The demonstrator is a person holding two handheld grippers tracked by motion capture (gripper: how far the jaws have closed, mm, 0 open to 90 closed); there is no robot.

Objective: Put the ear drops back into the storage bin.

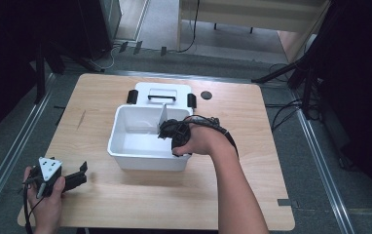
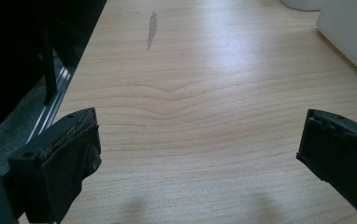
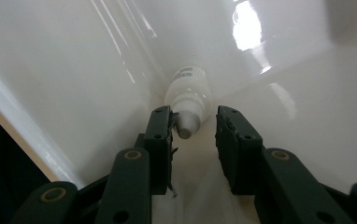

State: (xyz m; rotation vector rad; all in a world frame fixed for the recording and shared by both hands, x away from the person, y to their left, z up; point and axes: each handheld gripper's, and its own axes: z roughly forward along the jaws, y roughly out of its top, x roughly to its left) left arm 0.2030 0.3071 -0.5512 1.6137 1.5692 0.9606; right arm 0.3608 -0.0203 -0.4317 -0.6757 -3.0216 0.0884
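Two grippers, 1 white bin, 1 small bottle, on a light wood table (image 1: 125, 204).

Item 1: white bin (image 1: 125, 161), rect., approx. table ctr. Thin upright divider (image 1: 163, 116) inside, toward its 1 o'clock side. White lid (image 1: 162, 89) w/ black handle and black side clips lies flat at bin's 12 o'clock, touching or just beside its far rim. Small black round disc (image 1: 206, 95) on table at lid's 3 o'clock, apart.

Item 2: small white bottle (image 3: 188, 88), lying on its side in bin, along the crease where floor meets wall, capped nozzle pointing at the right gripper. Label text too small to read.

Item 3: right gripper (image 1: 167, 130), hand-held, reaching down into bin from its 4 o'clock corner. Jaws apart in right gripper view, one each side of bottle's cap; the left one touching or nearly touching the cap, can't tell which, the other clear of it. Not clamped.

Item 4: left gripper (image 1: 79, 174), hand-held, at table's 7 o'clock corner, grey 3-cornered plate on top. Jaws wide apart over bare wood, nothing betw. them. Bin wall at 2 o'clock in left gripper view. Dark streak (image 2: 151, 30) on wood at 12 o'clock there.
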